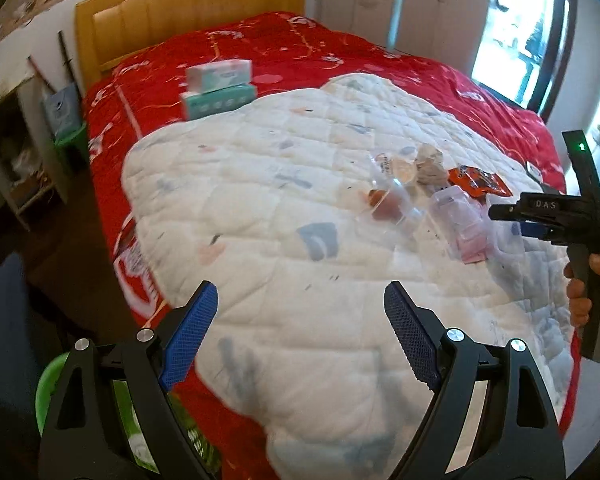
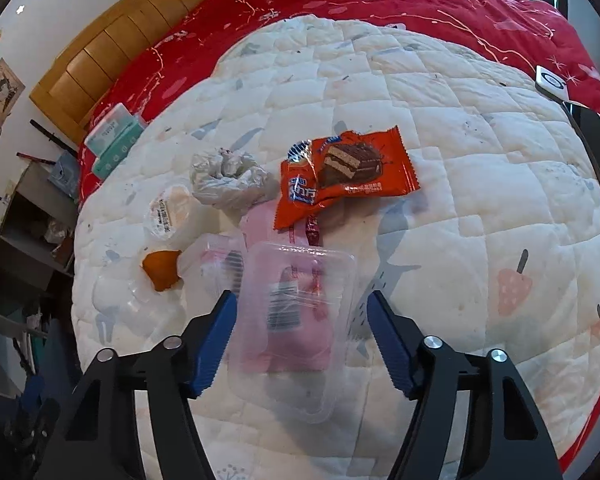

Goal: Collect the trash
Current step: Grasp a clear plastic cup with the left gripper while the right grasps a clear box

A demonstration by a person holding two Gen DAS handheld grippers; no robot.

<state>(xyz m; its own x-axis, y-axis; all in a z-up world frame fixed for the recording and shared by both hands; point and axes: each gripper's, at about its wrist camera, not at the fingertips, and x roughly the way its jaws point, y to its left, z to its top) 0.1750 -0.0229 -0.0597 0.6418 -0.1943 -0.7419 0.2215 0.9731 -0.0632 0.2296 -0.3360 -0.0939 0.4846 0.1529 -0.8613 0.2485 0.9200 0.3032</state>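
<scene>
Left wrist view: left gripper point(image 1: 300, 334) hangs wide apart, empty, above the white quilt point(image 1: 284, 208).

Right wrist view: right gripper point(image 2: 302, 334) straddles the clear plastic tray point(image 2: 292, 332), left pad touching, right pad apart. Pick-up in hand; next, close fully and lift.

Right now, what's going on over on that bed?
A person with a gripper in each hand is clearing trash off the white quilt on the bed. The right gripper straddles a clear plastic tray; its left pad touches the tray's edge, while the right pad looks clear of it, so it isn't gripped yet. An orange snack wrapper, a crumpled plastic bag and other clear packaging lie just beyond. The left gripper hangs open and empty over the quilt, above a green bin.
</scene>
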